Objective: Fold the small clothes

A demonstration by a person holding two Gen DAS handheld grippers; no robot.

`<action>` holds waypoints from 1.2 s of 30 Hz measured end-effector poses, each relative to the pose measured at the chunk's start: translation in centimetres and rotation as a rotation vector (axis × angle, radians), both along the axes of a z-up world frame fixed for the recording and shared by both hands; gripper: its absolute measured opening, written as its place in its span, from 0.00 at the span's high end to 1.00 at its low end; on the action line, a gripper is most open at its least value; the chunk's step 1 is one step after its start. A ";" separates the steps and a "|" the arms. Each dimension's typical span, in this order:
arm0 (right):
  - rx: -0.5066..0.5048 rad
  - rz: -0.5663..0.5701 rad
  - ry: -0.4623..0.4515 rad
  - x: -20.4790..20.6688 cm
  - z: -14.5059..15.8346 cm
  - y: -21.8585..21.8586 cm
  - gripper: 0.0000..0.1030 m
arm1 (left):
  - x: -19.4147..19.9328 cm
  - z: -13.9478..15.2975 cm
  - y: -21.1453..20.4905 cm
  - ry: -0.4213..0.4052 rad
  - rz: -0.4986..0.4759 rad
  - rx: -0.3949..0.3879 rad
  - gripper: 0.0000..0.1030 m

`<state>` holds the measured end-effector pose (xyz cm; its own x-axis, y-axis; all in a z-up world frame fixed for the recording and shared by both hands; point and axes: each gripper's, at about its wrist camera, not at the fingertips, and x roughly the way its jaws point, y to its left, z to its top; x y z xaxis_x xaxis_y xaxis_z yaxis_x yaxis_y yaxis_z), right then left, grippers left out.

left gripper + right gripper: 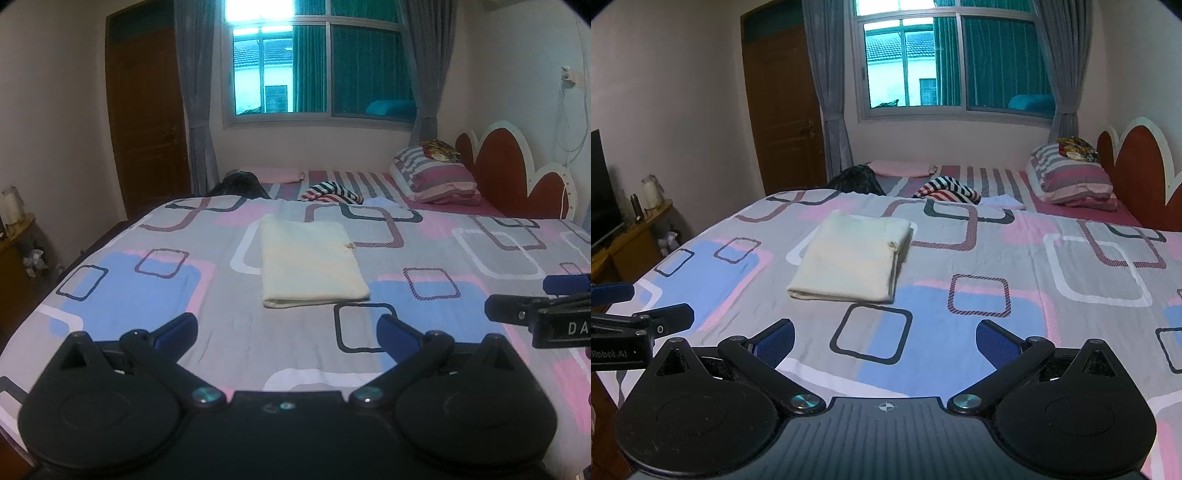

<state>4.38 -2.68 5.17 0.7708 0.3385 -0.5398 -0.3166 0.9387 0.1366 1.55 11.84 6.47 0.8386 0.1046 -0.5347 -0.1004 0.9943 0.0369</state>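
Patterned bedsheet [147, 280] covers the near bed; a folded cream cloth [310, 266] lies flat at its middle. Far off, striped pillows [436, 173] meet a window [317, 70]. Left gripper [288, 336] and right gripper [884, 341] hover wide, empty.

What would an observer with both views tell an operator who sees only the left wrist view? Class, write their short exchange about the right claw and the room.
Operator: I see the right claw only from its side. Is it open?
Observer: Yes. The right claw is open, its fingers wide apart, with nothing between them.
Operator: Is anything further left, beyond my frame?
Observer: A dark screen stands on the wooden cabinet.
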 end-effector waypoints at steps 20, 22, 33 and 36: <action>0.007 0.000 -0.001 -0.1 0.1 -0.6 0.00 | -0.4 -0.1 -0.3 -0.001 0.003 0.009 0.01; 0.007 0.000 0.000 -0.1 0.1 -0.6 0.00 | -0.5 -0.2 -0.3 0.001 0.006 0.009 0.00; 0.010 0.001 0.010 0.0 0.0 -0.7 0.00 | -0.4 -0.2 -0.6 0.001 0.006 0.011 0.00; 0.009 -0.005 0.015 0.1 -0.2 -0.6 0.00 | -0.3 -0.3 -0.6 0.003 0.004 0.006 0.01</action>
<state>4.43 -3.32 4.99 0.7646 0.3394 -0.5480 -0.3095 0.9390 0.1498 1.25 11.28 6.22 0.8364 0.1113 -0.5367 -0.1044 0.9936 0.0433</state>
